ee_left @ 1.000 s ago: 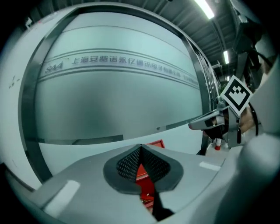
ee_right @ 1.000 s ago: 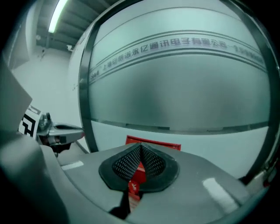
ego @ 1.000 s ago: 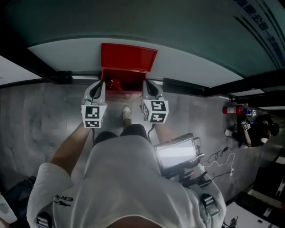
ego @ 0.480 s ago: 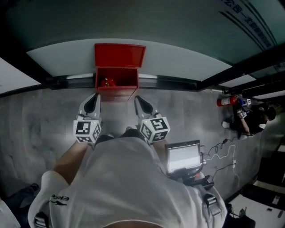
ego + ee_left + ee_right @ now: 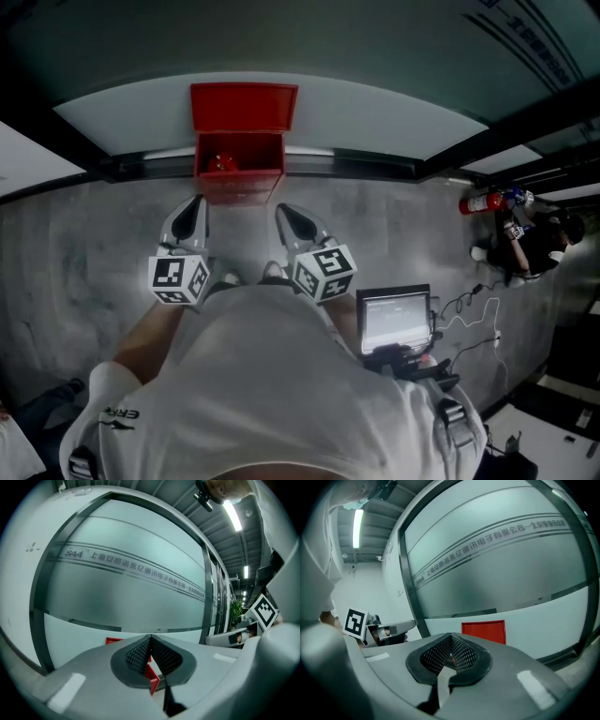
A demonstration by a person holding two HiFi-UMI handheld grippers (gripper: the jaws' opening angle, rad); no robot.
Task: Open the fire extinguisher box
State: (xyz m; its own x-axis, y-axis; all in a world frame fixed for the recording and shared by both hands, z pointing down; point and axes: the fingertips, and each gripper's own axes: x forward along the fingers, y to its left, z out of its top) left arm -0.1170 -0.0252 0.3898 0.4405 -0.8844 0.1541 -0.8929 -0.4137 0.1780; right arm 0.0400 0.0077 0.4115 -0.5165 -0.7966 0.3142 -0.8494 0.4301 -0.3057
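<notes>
Head view showed the red box (image 5: 238, 174) on the floor (image 5: 84, 244) at the foot of the wall (image 5: 375, 117). Its lid (image 5: 244, 106) was raised upright against that wall. The box stood open, with a red extinguisher (image 5: 220, 164) partly visible inside. Both grippers hung near the box, short of it and touching nothing. The left gripper (image 5: 194, 202) pointed toward the box's left side and the right gripper (image 5: 285, 212) toward its right.

Left gripper view showed the left gripper's (image 5: 151, 640) jaws pressed together with nothing between the pads. Parts of the box (image 5: 114, 641) showed beyond them. Right gripper view showed the right gripper (image 5: 451, 637) likewise closed and empty, with the lid (image 5: 483, 631) straight ahead against the wall.

A laptop (image 5: 395, 317) hung at the person's right side. Far to the right a second extinguisher (image 5: 478, 201) lay on the floor beside another person (image 5: 534, 246).
</notes>
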